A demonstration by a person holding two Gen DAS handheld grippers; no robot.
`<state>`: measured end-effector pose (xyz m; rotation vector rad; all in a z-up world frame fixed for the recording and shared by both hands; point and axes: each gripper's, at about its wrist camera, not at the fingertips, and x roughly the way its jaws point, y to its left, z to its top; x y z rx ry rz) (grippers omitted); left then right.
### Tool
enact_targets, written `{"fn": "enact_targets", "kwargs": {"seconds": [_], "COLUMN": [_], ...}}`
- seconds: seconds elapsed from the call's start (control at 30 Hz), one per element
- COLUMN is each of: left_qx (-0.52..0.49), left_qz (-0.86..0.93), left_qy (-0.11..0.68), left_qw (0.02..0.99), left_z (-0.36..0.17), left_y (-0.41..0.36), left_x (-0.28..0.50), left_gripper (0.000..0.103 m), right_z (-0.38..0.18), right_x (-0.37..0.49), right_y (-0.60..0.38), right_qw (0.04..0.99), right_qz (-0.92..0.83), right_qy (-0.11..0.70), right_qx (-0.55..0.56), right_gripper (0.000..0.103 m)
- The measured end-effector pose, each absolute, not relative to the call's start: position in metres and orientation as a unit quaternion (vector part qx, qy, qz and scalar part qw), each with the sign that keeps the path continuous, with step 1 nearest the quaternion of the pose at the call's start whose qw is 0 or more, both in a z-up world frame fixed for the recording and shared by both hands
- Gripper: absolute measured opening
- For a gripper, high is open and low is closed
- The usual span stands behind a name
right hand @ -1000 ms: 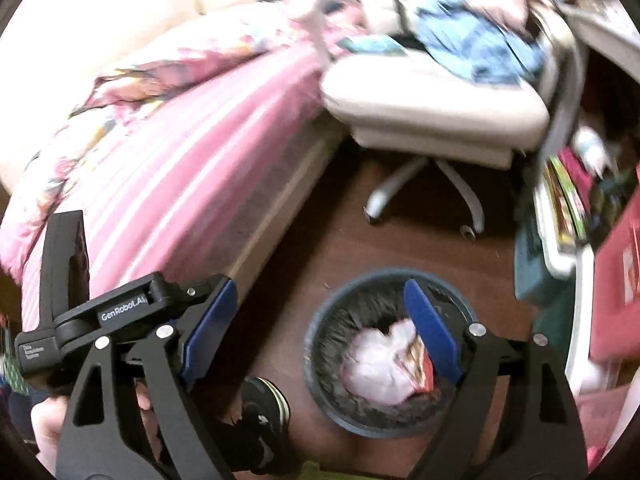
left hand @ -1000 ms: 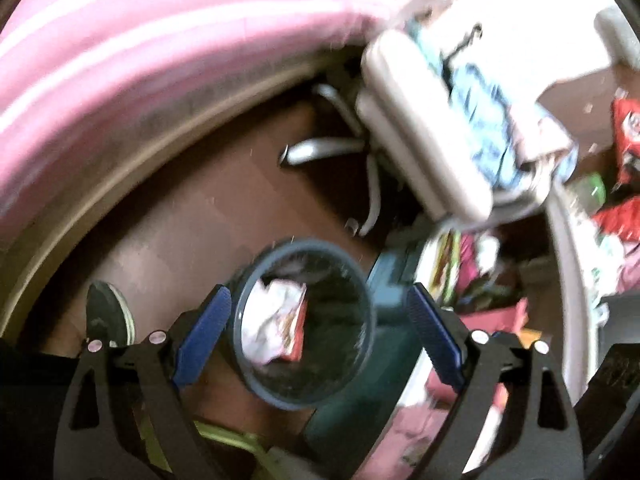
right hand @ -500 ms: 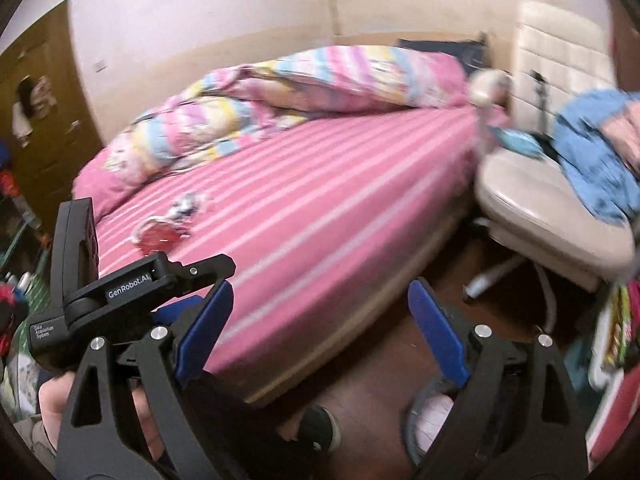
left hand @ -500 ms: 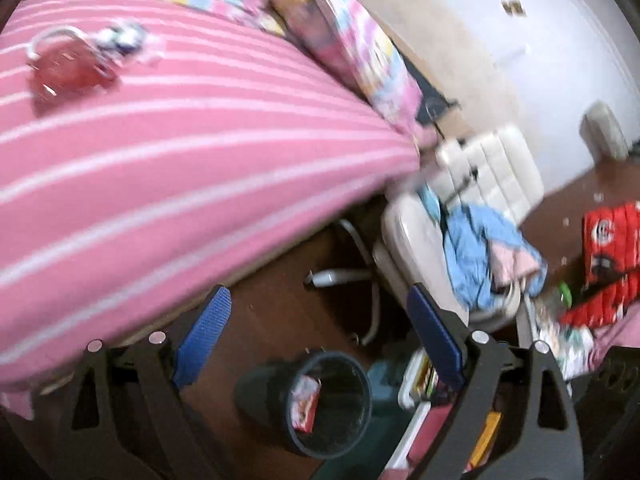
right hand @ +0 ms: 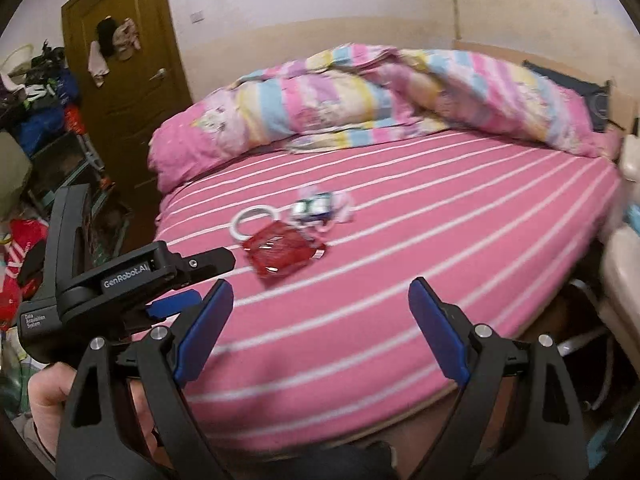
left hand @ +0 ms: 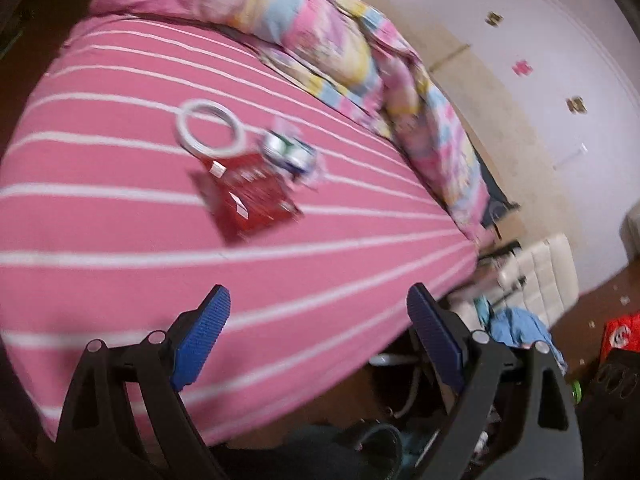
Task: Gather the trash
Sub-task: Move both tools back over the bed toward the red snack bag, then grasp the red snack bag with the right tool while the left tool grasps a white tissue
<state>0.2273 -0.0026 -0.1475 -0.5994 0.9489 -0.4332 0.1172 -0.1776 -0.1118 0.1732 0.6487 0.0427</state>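
A red wrapper (left hand: 252, 200) (right hand: 282, 254) lies on the pink striped bed (left hand: 120, 240) (right hand: 440, 216), with a crumpled silver-blue wrapper (left hand: 290, 154) (right hand: 316, 208) and a white ring (left hand: 210, 130) (right hand: 252, 220) beside it. My left gripper (left hand: 316, 320) hangs open above the bed's near edge, short of the trash, with nothing between its fingers. Also open and empty, my right gripper (right hand: 320, 312) points at the same pile from the bed's side. The dark waste bin's rim (left hand: 380, 440) shows at the bottom of the left wrist view.
A rolled pastel duvet (right hand: 380, 96) lies along the bed's far side. A white chair with blue clothes (left hand: 524, 320) stands right of the bed. A brown door (right hand: 120, 80) and cluttered shelves (right hand: 36, 92) fill the left. A hand (right hand: 52, 396) holds the left gripper's handle.
Both grippers have swung up from the waste bin on the floor toward the bed. The trash pile on the bed now sits ahead of both. Both stayed open.
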Motion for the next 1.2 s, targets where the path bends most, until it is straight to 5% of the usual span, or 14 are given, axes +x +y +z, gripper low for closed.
{"fn": "enact_targets", "kwargs": {"seconds": [0.33, 0.87, 1.03, 1.2], "left_qx": [-0.293, -0.305, -0.273, -0.241], "left_qz": [-0.154, -0.143, -0.159, -0.171], "left_qy": [0.453, 0.514, 0.518, 0.517], "left_qw": [0.827, 0.789, 0.795, 0.803], "left_z": [-0.183, -0.241, -0.241, -0.238], "left_y": [0.066, 0.072, 0.061, 0.043], "left_x": [0.294, 0.362, 0.368, 0.376], "left_gripper": [0.087, 0.087, 0.087, 0.087], "right_z": [-0.156, -0.234, -0.24, -0.242], "right_x": [0.21, 0.294, 0.307, 0.312], "right_y": [-0.122, -0.091, -0.093, -0.105], "right_qw": [0.923, 0.906, 0.906, 0.902], "right_qz": [0.06, 0.033, 0.025, 0.023], "right_qy": [0.369, 0.42, 0.421, 0.429], "right_qx": [0.086, 0.035, 0.033, 0.044], "right_gripper": [0.089, 0.085, 0.062, 0.009]}}
